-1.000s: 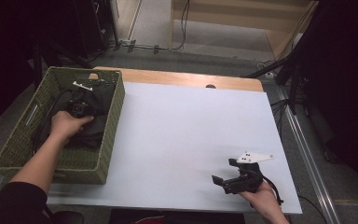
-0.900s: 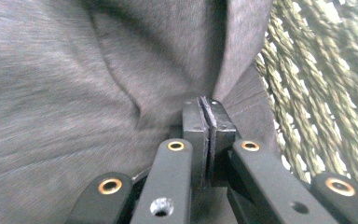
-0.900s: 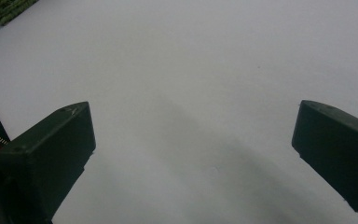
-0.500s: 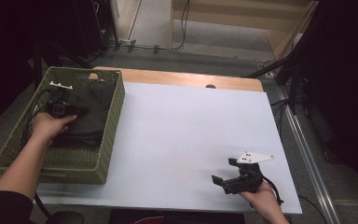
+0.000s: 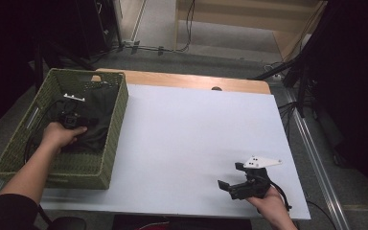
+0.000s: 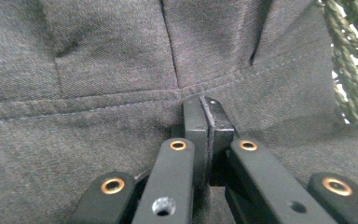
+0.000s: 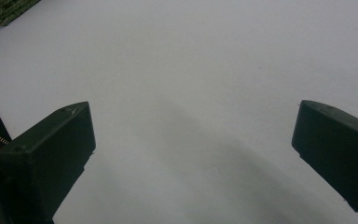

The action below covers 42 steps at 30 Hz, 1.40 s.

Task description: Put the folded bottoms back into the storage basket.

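Observation:
A dark grey garment (image 5: 98,115) lies inside a green woven basket (image 5: 120,115) at the table's left. My left gripper (image 5: 72,109) is down in the basket on top of the cloth, held by a hand. In the left gripper view, its jaws are pressed together, and the left gripper (image 6: 207,105) touches the garment (image 6: 98,70) at a stitched seam. I cannot tell whether any fabric is pinched between them. My right gripper (image 5: 230,176) rests low near the table's front right edge. In its own view the right gripper (image 7: 193,140) is open over bare white surface.
The white tabletop (image 5: 196,129) spreads between the basket and the right hand. The basket's weave (image 6: 349,70) stands close to the right of the left jaws. A basket corner (image 7: 9,9) shows far off. Cables and dark stands lie on the floor beyond the table.
The left hand and its gripper have shifted leftward inside the basket, over the garment. The right hand and gripper have stayed where they were.

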Tool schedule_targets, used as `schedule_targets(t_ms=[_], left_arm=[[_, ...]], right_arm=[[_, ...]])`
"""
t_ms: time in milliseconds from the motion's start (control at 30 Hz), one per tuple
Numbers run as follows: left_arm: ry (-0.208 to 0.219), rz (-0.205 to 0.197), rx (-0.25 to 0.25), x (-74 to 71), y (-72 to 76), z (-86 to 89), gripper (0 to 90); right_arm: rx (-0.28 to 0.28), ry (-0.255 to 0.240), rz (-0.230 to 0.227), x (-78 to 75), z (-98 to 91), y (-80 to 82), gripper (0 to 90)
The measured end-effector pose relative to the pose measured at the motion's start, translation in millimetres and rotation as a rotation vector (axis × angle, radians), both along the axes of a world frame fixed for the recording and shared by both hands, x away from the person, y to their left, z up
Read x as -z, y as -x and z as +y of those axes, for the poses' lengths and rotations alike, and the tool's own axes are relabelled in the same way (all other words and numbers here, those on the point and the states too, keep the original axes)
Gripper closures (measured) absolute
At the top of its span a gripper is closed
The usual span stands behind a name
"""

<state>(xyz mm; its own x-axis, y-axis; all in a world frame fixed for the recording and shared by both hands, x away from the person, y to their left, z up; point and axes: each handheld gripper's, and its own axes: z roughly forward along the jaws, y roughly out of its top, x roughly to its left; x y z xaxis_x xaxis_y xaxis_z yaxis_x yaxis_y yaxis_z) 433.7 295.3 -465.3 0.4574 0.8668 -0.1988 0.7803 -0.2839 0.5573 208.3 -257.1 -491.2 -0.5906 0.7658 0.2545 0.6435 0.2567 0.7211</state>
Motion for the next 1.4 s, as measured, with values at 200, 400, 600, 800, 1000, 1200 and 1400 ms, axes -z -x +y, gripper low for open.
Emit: schedule_targets(t_ms=[200, 400, 600, 800, 1000, 1200, 1400], left_arm=[[0.016, 0.009, -0.024, -11.8, -1.5, -3.5, 86.0], [0.022, -0.037, -0.025, -28.2, -4.3, -4.2, 83.7], [0.06, -0.095, -0.044, -43.3, -9.2, -8.1, 81.3], [0.062, -0.073, -0.054, -40.8, -10.0, -10.8, 73.5], [0.106, -0.006, -0.041, -43.4, -6.4, -9.5, 53.6], [0.11, 0.014, 0.004, -55.0, 1.2, -13.4, 40.5], [0.15, 0.008, 0.028, -67.6, 8.7, -15.5, 36.7]], right_arm=[[0.001, -0.003, -0.003, -0.6, 0.2, 0.4, 0.0], [-0.005, 0.001, -0.007, -0.7, 1.1, 0.4, 0.0], [-0.005, 0.0, -0.004, -0.2, 0.5, 0.1, 0.0], [-0.005, 0.002, -0.002, -0.3, 0.1, 0.2, 0.0], [-0.003, 0.002, -0.001, -0.1, -0.1, -0.1, 0.0], [-0.004, 0.0, -0.004, -0.2, 0.1, 0.0, 0.0], [0.0, 0.003, 0.001, 0.1, 0.5, -0.3, 0.0]])
